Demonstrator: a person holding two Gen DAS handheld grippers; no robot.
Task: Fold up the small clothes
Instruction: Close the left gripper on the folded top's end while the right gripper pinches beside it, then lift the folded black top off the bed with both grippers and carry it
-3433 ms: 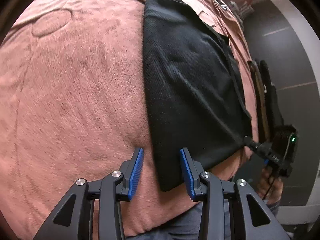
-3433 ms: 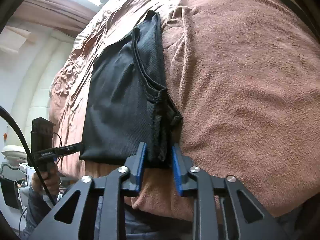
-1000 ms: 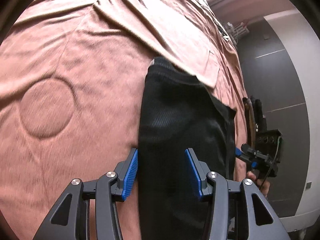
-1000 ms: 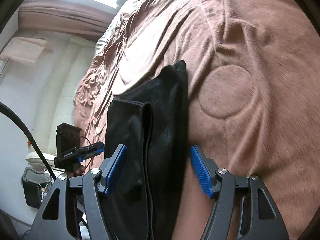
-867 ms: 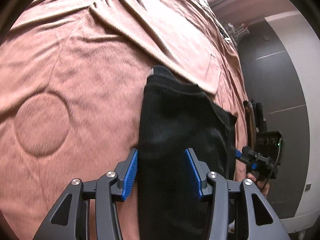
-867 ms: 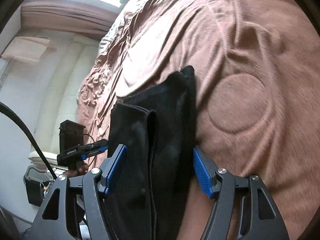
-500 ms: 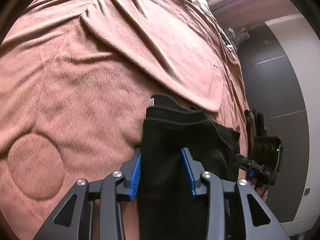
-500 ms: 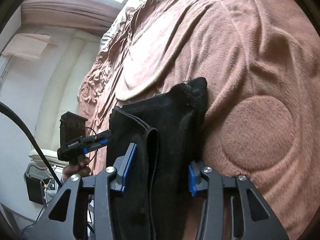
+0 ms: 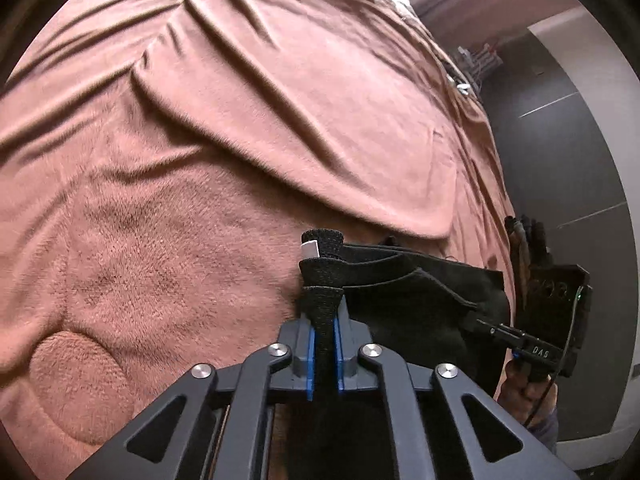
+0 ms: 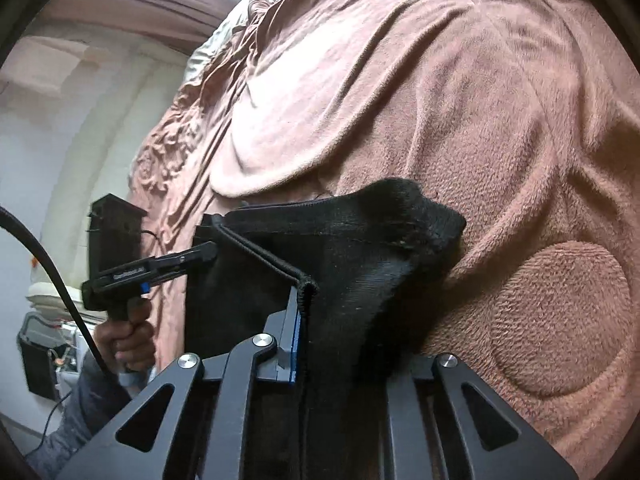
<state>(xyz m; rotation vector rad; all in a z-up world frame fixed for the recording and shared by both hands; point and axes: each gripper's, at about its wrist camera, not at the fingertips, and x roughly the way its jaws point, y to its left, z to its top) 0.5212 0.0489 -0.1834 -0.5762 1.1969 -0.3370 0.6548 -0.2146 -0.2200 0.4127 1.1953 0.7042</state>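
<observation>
- Now the left hand-held gripper [image 9: 323, 334] pinches a corner of the black knit folded garment [image 9: 404, 300] between its blue pads.
- Right hand-held gripper [image 10: 340, 340] clamps the opposite edge.
- Garment hangs over the brown plush bed blanket [image 9: 180, 200], at 6 o'clock in both views.

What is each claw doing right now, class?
Left claw: closed on the black garment.
Right claw: closed on the same black garment.
</observation>
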